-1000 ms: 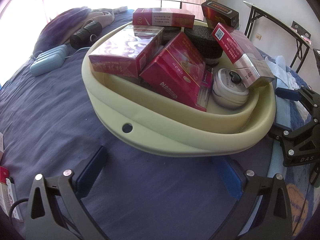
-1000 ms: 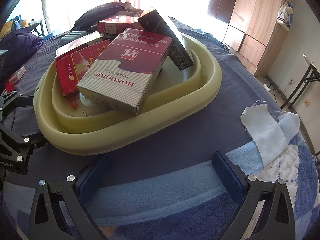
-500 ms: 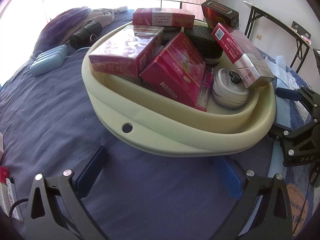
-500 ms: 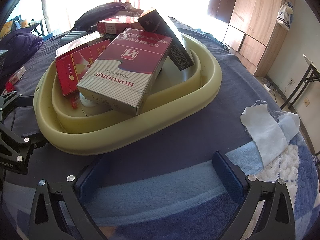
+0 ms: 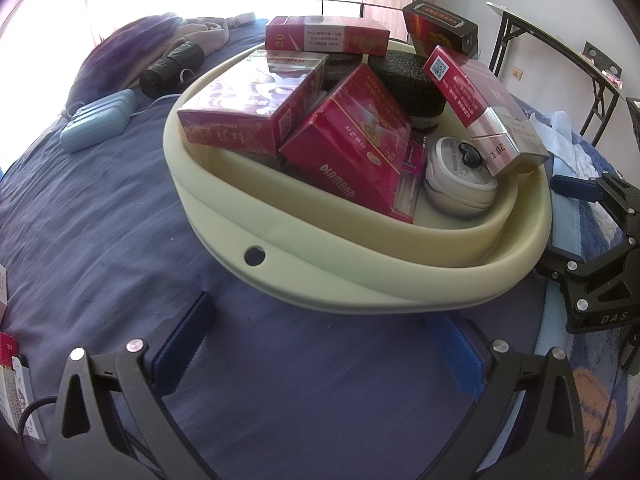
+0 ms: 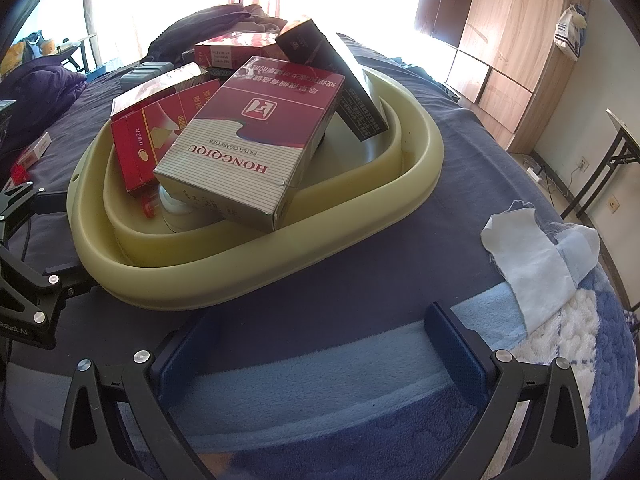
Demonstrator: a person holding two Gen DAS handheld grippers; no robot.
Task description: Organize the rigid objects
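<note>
Left wrist view: the left gripper [image 5: 322, 344] is spread wide and empty, just short of the cream basin [image 5: 360, 276] on the bed [image 5: 100, 216]. Red cartons [image 5: 352, 148] are piled inside the basin.

Right wrist view: the right gripper [image 6: 320, 346] is likewise agape, holding nothing, near the basin rim [image 6: 248, 256]. The HONGQIQU carton [image 6: 256, 140] lies topmost.

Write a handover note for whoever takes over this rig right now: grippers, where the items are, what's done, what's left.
Left gripper: open, empty, above the bedspread, facing the basin.
Right gripper: open, empty, on the basin's other side.
Done: several cigarette cartons are piled in the basin, including the HONGQIQU carton on top and a red Diamond carton, plus a round white container.
Left: a red and white pack lies on the bed at the left view's edge, and another small pack beyond the basin.
</note>
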